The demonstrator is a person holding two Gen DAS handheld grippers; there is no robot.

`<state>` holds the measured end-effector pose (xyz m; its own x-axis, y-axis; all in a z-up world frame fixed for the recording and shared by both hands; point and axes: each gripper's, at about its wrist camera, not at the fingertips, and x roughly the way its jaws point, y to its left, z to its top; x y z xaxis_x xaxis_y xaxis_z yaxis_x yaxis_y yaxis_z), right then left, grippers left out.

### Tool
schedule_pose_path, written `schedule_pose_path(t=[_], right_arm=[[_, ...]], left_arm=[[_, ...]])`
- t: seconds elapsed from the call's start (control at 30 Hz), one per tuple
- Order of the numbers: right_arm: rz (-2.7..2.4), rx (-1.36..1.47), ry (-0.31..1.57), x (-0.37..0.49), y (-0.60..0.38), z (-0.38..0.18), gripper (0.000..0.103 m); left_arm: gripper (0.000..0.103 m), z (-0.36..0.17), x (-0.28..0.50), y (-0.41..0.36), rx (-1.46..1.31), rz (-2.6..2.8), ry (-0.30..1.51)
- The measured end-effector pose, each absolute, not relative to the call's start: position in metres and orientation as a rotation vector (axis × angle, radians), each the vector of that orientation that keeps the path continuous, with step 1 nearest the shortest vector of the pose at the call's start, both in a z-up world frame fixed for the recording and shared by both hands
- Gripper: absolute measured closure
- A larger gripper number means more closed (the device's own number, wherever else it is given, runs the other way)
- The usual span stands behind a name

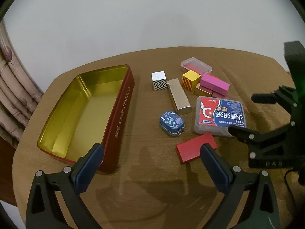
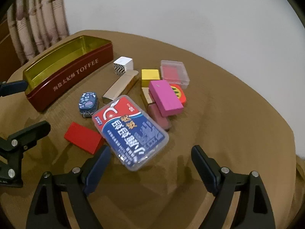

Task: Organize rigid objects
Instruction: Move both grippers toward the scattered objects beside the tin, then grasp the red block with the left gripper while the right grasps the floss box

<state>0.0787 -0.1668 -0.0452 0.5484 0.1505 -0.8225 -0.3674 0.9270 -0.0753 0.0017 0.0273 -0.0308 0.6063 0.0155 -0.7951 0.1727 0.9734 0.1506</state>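
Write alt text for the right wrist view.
The right gripper, jaws open, hovers over a red-and-blue floss pick box on a brown table. Beyond lie a red block, a pink block, other small items and an empty toffee tin.

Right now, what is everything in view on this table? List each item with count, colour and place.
toffee tin: 1, red outside, gold inside, open, nothing in it, table's left side
zigzag cube: 1, white top, black-and-white sides, right of the tin
metallic bar: 1, pale gold, touching the cube
small pouch: 1, blue patterned, in front of the bar
floss box: 1, clear with red-and-blue label, near the right claw
red block: 1, flat, beside the floss box
yellow cube: 1, striped side, in the pile
pink block: 1, atop the pile
clear case: 1, red inside, at the back
table: 1, brown
left claw: open, holding nothing
right claw: open, floss box at its tips, not gripped
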Motion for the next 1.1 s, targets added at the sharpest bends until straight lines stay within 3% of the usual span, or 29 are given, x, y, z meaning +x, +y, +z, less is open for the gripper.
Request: schedule_pose_path(t=[0.47, 0.63, 1.1], right_arm=[[0.460, -0.337, 0.971, 0.106, -0.145, -0.075, 0.014], [0.449, -0.267, 0.926, 0.105, -0.144, -0.080, 0.029], [0.312, -0.209, 0.904, 0.091, -0.166, -0.075, 0.031]], left_arm=[[0.002, -0.046, 0.006, 0.015, 0.276, -0.115, 0.938], [0.002, -0.050, 0.008, 0.009, 0.283, -0.116, 0.943], [0.002, -0.062, 0.013, -0.006, 0.263, -0.114, 0.961]])
